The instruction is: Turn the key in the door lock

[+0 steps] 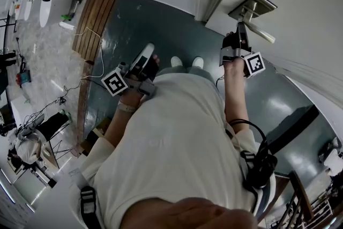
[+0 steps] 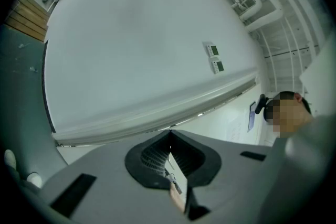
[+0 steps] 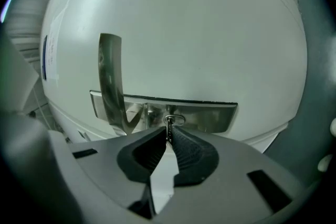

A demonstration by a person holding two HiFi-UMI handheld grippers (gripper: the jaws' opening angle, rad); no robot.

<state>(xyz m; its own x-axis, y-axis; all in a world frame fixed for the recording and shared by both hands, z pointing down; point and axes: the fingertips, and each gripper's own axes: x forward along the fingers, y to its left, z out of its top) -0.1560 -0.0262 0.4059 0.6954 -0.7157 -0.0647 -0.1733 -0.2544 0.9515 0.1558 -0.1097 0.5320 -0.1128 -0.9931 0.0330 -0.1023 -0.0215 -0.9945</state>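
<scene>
Silver key [image 3: 168,126] at the lock plate [image 3: 210,117], clamped between right claw [image 3: 169,135] tips.

Lab-like workroom: loose cables [image 1: 101,56] across the floor [image 1: 155,24], exposed ceiling pipes [image 2: 265,18].

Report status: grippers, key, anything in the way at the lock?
Right gripper shut on key, key in lock plate. Left gripper shut, empty, away from the door. Door handle beside the key, not touching; nothing blocking.
</scene>
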